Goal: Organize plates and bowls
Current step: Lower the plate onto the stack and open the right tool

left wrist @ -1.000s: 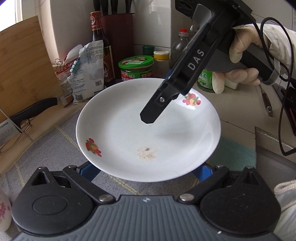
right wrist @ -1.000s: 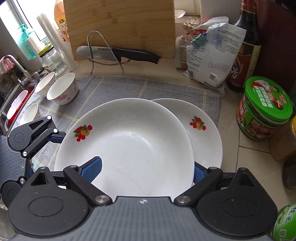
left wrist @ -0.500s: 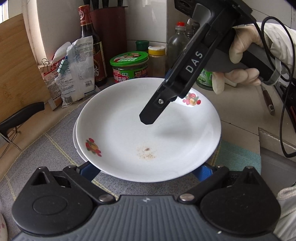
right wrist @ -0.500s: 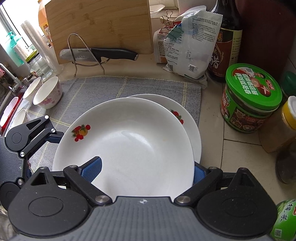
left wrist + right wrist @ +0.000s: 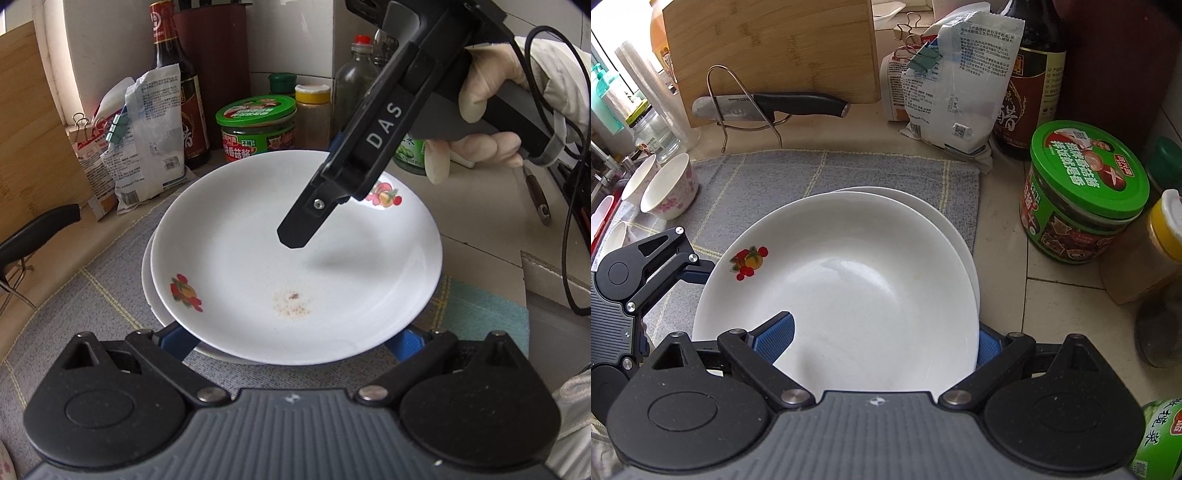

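A white plate [image 5: 849, 288] with fruit motifs sits almost squarely over a second plate [image 5: 955, 229] on the grey dish mat [image 5: 849, 170]. The right gripper [image 5: 884, 334] pinches its rim, one blue pad inside the dish, one beneath. The left gripper [image 5: 291, 341] has its jaws spread wide at the opposite rim. Two floral bowls [image 5: 670, 192] stand at the mat's far-left edge, and a green-lidded jar [image 5: 1086, 195] stands beside the mat.

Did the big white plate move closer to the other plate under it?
Yes. The held plate has slid over the lower plate lying on the grey mat; it now covers nearly all of it, hiding its fruit print.
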A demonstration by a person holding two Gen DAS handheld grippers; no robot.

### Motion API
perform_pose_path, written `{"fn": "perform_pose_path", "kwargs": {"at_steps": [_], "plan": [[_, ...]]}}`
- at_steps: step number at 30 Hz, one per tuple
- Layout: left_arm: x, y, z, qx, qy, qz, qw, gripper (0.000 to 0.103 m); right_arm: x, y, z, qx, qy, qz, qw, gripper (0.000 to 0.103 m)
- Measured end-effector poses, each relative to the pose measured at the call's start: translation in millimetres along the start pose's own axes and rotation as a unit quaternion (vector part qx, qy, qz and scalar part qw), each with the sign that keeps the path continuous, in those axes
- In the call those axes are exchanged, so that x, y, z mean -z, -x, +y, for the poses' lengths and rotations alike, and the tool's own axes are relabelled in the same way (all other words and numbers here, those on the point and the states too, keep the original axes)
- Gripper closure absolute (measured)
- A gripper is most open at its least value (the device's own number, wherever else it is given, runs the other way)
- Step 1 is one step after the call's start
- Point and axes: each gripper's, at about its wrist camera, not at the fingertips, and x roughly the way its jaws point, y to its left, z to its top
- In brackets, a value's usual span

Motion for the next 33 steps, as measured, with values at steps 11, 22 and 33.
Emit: {"fn": "perform_pose_path", "kwargs": {"at_steps": [11, 22, 33], "plan": [[-5.3, -4.0, 0.2, 0.008, -0.009, 0.004, 0.9999, 0.002, -2.3, -0.3, -2.3, 0.020, -0.012, 0.011, 1.000, 0.004], [-4.1, -12.7, 7.0, 0.010, -0.005, 0.019, 0.9998, 0.002, -2.4, -3.3, -3.0, 0.031, -0.017, 0.024, 0.999, 0.004], [-7.3, -15.6, 10.3, 0.011, -0.002, 0.025, 0.9996, 0.002, -3.6, -5.9, -6.2, 0.040, -0.037, 0.041, 0.998, 0.004]]}}
